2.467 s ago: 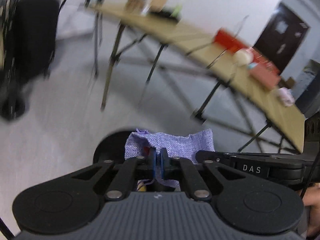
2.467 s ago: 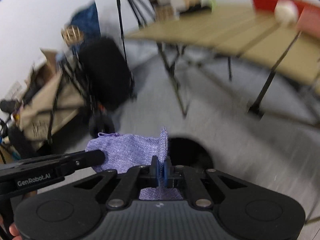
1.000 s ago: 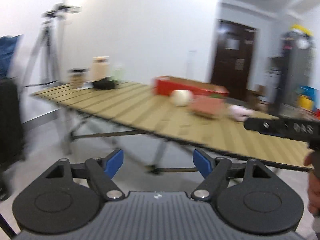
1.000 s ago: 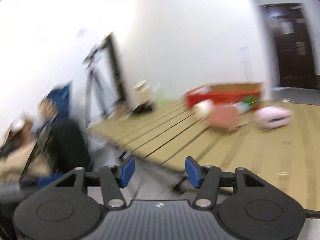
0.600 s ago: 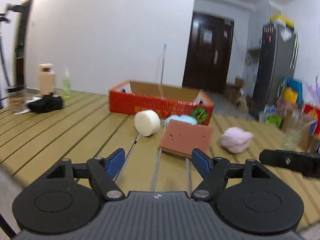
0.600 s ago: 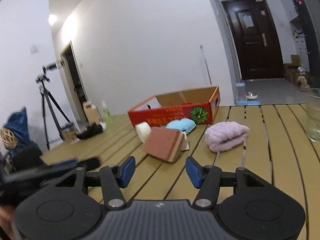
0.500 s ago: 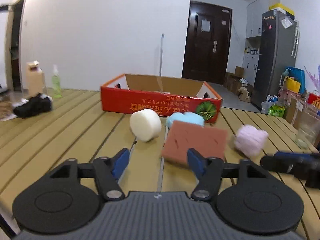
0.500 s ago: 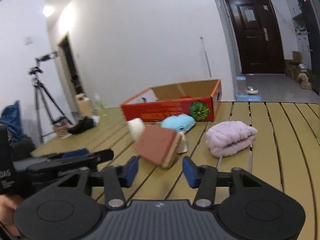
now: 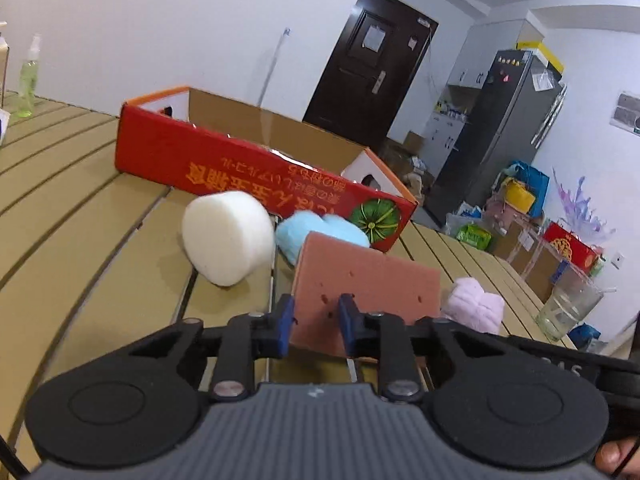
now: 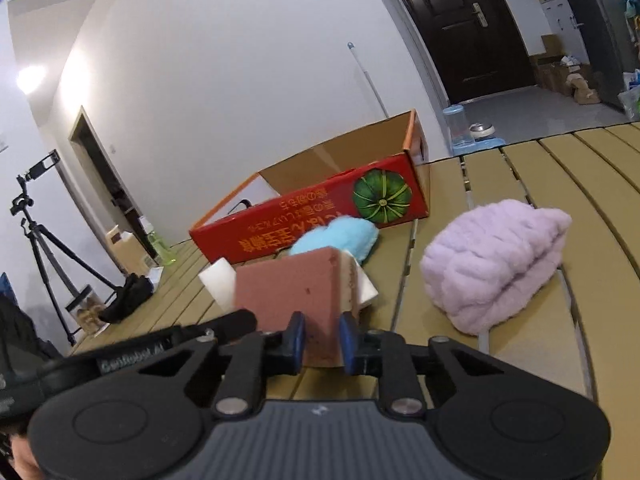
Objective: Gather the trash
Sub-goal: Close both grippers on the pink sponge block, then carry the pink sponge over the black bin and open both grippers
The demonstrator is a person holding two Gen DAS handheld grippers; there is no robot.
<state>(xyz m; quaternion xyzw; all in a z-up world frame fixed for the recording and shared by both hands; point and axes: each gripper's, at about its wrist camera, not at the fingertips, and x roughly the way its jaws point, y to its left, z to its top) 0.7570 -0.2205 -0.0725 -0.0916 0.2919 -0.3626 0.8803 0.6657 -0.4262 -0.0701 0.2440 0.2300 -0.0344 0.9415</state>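
I am looking along the left gripper across a slatted table. At far left a spray bottle is standing upright. Next, a red cardboard box is lying open, its long side running left to right. Its yellow print is facing me upside down, so I cannot read it, and a green pumpkin picture is sitting at its right end. In front of it a white foam block is lying on its side, touching a blue fluffy cloth.

The reddish sponge is on the table just beside them. It is tilting up with its broad face toward me, its long axis running left to right and dipping slightly rightward. My left jaws have just been closing. They are standing a narrow gap apart at the sponge's lower left corner, and I cannot tell whether the pads are pressing it. Further right a pink fluffy cloth and a glass are resting.

Through the right gripper I am seeing the sponge's near end, its tan layer facing right. Those jaws have also just been closing to a narrow gap, contact unclear. The left gripper's body is reading "GenRobot.AI", blurred. In the left view the right gripper's body is showing lettering ending "AS".
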